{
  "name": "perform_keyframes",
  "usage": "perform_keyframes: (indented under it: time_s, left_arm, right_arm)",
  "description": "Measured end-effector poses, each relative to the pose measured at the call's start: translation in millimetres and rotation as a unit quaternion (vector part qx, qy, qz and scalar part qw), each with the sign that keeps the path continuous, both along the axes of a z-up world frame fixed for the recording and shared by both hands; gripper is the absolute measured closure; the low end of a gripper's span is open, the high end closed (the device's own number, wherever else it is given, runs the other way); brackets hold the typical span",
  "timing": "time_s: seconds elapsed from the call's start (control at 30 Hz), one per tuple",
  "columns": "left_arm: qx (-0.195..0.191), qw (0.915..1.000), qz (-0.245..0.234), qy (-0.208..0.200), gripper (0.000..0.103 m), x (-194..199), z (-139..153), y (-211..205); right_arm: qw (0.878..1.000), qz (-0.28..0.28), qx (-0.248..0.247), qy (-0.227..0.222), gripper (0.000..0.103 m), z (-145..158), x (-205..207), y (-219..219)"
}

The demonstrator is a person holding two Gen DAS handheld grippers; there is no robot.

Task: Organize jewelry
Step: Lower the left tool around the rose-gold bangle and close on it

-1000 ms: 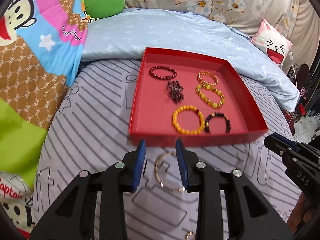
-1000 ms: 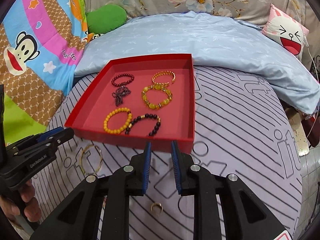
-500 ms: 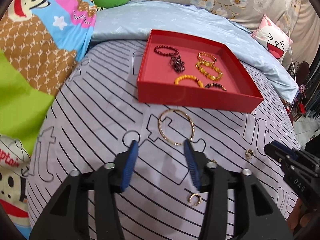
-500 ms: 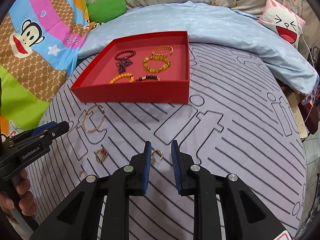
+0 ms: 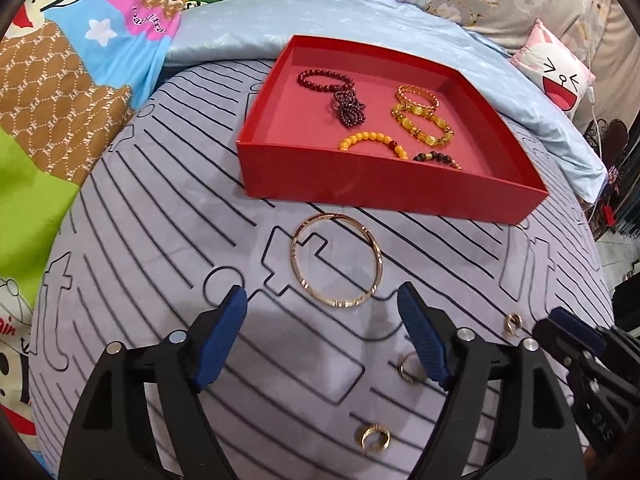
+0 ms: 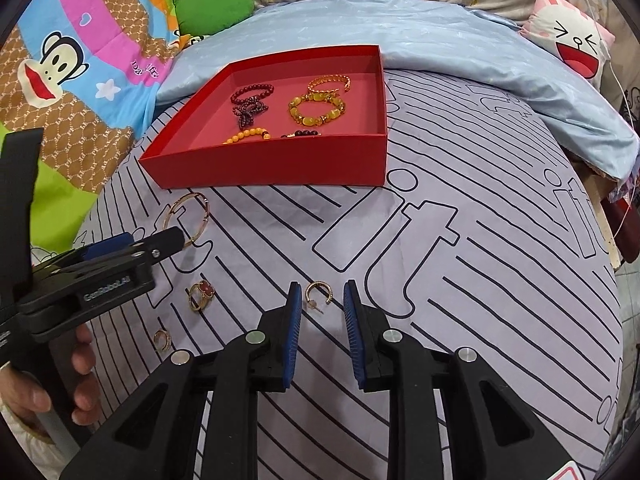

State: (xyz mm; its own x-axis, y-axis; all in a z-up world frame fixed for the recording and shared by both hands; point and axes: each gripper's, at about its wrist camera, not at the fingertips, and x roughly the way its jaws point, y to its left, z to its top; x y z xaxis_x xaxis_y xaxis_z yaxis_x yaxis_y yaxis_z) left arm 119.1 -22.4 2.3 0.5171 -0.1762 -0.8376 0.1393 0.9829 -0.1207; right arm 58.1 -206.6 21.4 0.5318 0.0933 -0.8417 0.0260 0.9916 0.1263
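A red tray [image 5: 380,194] [image 6: 280,164] with several bead bracelets sits on the striped sheet. A thin gold bangle [image 5: 297,268] [image 6: 205,222] lies in front of it. My left gripper [image 5: 321,300] [image 6: 148,240] hovers just short of the bangle, its jaws opening wide with nothing between them. My right gripper [image 6: 323,300] [image 5: 576,332] is low over the sheet with its jaws opening. A small gold hoop earring [image 6: 318,284] lies between its fingertips, and the pads do not touch it.
A gold ring with a red stone [image 6: 202,290] and a small gold hoop [image 6: 162,338] lie left of the right gripper. Further small gold pieces [image 5: 410,368] [image 5: 374,444] lie near the left gripper. A pale blue quilt [image 6: 440,40] and cushions sit behind the tray.
Both grippers have drawn back from the tray and come down toward the sheet. The left jaws have spread wide before the bangle. The right jaws have opened a little around the hoop earring.
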Motion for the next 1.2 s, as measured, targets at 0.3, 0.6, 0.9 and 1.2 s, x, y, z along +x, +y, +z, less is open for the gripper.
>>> perform_keyframes:
  time_s: [0.3,0.6,0.9,1.2]
  left_arm:
    - [0.041,0.999,-0.005,-0.016,0.024,17,-13,-17]
    - [0.036,0.9986,-0.028,-0.027,0.05,13,-9,-22]
    - [0.018,0.9991,-0.032,-0.023,0.05,-4,1,-12]
    - [0.01,0.9995,-0.02,-0.024,0.05,-28,14,12]
  right_arm:
    - [1.0,-0.005,0.002,0.004,0.076,-5,11,-6]
    - [1.0,-0.01,0.003,0.01,0.076,-10,11,-11]
    - [1.0,-0.006,0.001,0.007,0.076,-8,-4,-10]
    - [1.0,0.008,0.006,0.009,0.076,-9,-20,1]
